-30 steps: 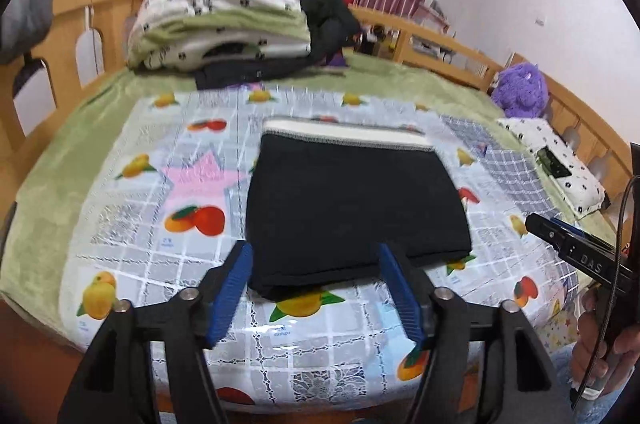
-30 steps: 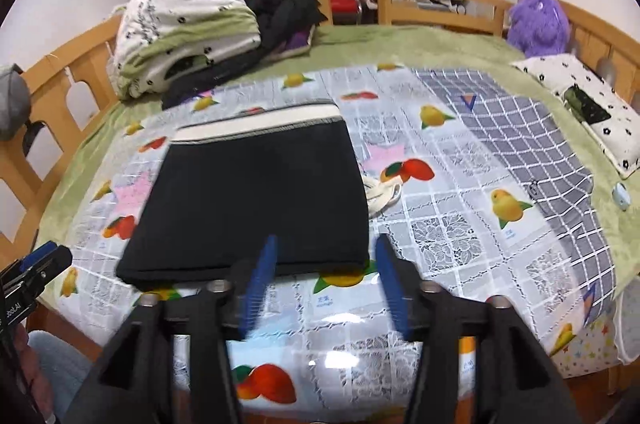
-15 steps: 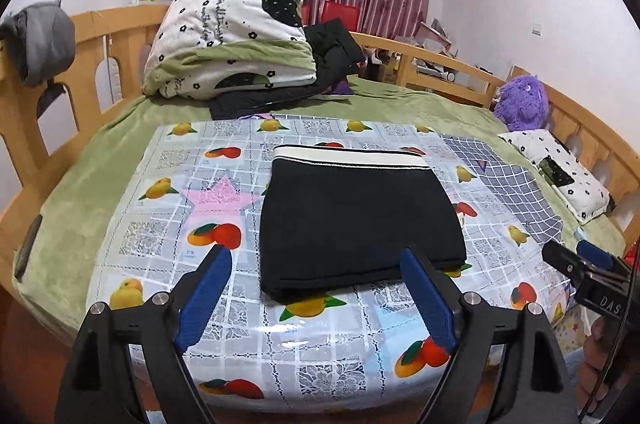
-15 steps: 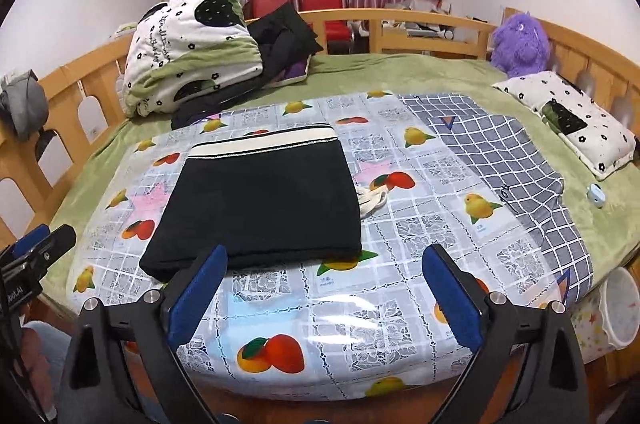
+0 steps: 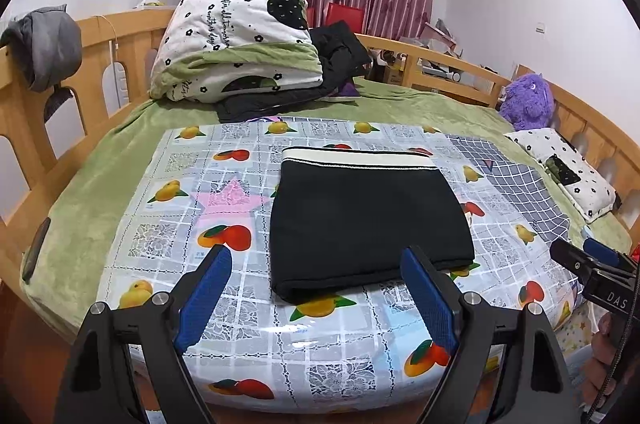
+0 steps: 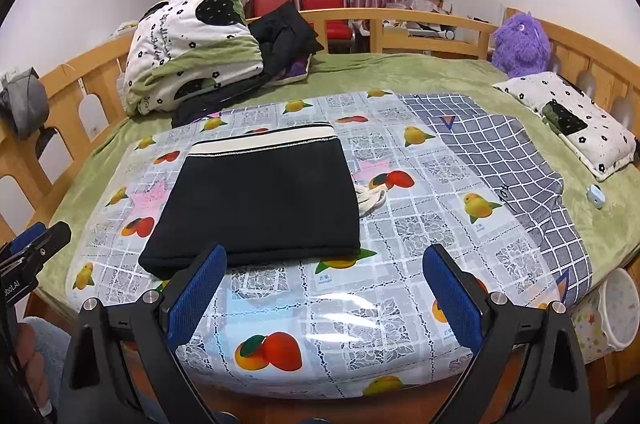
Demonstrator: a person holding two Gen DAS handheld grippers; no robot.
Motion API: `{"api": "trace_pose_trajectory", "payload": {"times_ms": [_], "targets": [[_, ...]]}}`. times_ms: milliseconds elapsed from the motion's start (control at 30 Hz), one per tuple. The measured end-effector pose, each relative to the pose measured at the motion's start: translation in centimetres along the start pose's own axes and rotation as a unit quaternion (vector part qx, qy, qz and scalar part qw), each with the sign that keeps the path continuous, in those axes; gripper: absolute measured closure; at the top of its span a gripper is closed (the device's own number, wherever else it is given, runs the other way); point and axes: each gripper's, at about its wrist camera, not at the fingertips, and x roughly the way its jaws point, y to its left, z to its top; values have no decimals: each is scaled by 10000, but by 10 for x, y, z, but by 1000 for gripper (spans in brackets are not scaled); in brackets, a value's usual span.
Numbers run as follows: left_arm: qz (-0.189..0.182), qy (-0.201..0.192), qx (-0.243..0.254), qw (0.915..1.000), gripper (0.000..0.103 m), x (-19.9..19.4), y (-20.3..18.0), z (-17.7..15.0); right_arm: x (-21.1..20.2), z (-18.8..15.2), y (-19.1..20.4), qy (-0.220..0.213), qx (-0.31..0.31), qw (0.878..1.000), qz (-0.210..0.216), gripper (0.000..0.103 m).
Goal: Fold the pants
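Note:
The black pants (image 5: 368, 220) lie folded in a flat rectangle with a white waistband at the far edge, on the fruit-print plastic sheet (image 5: 160, 236) over the bed. They also show in the right wrist view (image 6: 260, 196). My left gripper (image 5: 316, 300) is open and empty, held back from the pants' near edge. My right gripper (image 6: 324, 300) is open and empty, near the bed's front edge, right of the pants. Each gripper's tip shows at the edge of the other's view.
A grey checked cloth (image 6: 512, 168) lies right of the pants. A small white cord bundle (image 6: 372, 198) lies by the pants' right edge. A folded quilt (image 5: 236, 40) and dark clothes are stacked at the back. A purple plush (image 6: 520, 40), a pillow (image 6: 568, 120) and wooden rails (image 5: 24, 112) border the bed.
Both grippers opened wide and pulled back and up from the pants' near edge. The folded pants stayed lying flat.

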Motion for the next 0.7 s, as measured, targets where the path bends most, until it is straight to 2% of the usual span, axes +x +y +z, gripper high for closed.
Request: {"api": "trace_pose_trajectory", "payload": {"times_ms": [700], "targets": [[-27, 34, -36, 10000, 17, 0, 0, -1, 1, 1, 2, 29, 35, 10000, 14, 6]]}}
